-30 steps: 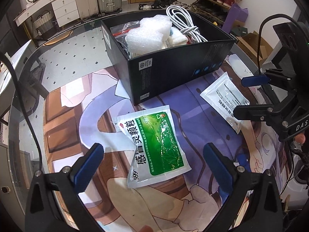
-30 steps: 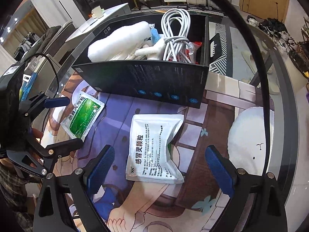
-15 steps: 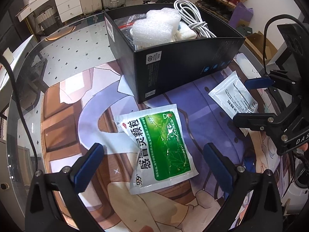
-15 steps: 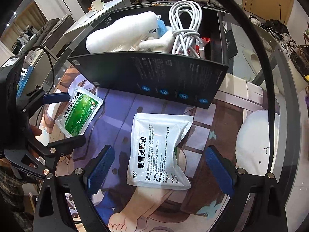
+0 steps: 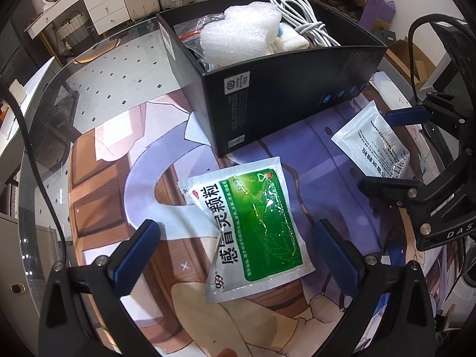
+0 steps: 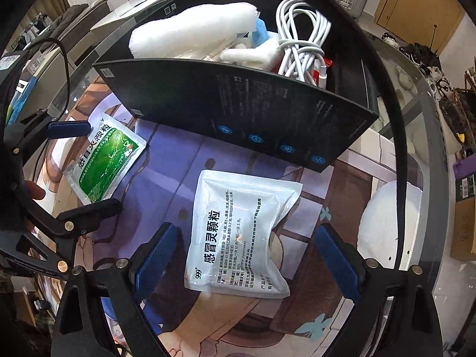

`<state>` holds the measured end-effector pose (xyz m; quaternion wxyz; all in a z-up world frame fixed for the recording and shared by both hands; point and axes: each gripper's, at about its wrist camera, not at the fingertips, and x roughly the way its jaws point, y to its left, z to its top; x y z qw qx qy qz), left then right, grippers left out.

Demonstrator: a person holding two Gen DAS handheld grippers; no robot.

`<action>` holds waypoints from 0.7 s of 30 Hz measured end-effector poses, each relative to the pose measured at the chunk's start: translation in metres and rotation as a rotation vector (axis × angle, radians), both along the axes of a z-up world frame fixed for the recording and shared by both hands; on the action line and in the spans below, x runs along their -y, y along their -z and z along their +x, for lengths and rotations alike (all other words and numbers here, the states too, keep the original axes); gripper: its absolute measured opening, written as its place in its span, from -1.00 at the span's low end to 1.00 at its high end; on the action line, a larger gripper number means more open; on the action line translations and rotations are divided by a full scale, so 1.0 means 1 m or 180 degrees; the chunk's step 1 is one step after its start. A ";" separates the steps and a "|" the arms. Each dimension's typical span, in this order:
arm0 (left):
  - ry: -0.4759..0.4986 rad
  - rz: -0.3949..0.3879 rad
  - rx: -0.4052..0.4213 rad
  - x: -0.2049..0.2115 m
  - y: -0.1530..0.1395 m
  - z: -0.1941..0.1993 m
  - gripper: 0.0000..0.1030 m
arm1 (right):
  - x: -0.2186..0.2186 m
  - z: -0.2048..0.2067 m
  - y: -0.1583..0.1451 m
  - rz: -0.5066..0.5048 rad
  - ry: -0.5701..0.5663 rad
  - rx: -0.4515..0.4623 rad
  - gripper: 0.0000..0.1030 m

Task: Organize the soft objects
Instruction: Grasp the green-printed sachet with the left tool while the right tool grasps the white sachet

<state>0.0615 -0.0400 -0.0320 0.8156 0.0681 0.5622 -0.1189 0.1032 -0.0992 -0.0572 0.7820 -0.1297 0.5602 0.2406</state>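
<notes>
- Black box (image 5: 285,101), upper centre of the left wrist view, already has soft stuff in it: bubble wrap (image 5: 238,38), a white cable bundle (image 5: 300,9), and in the right wrist view a white padded roll (image 6: 190,34) upper centre.
- Two sachets not yet boxed, both flat on the printed mat (image 5: 98,160) over the glass tabletop (image 5: 98,74).
- Green sachet (image 5: 253,226) sits centre frame in the left wrist view, just in front of the box corner.
- Left gripper (image 5: 235,250): fingers spread wide either side of the green sachet, not touching it.
- White sachet (image 6: 238,232) sits lower centre in the right wrist view, near the box's front wall, apart from it.
- Right gripper (image 6: 247,255): fingers spread wide, straddling the white sachet, no contact that we can see.
- Our read: box part-filled, two picks and two drops left. Both grippers look lined up for a grasp.
</notes>
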 end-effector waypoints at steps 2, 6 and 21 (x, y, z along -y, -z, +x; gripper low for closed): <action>0.0007 0.0011 -0.0015 0.001 0.000 0.000 1.00 | -0.003 0.001 0.000 -0.0004 -0.0005 -0.0013 0.86; 0.0016 0.0029 -0.0082 0.002 0.000 0.004 1.00 | -0.003 0.000 0.001 -0.0034 -0.0026 -0.0013 0.85; -0.0043 0.0017 -0.0046 -0.008 -0.011 -0.002 0.19 | -0.004 0.001 -0.008 -0.0077 -0.0144 -0.0077 0.32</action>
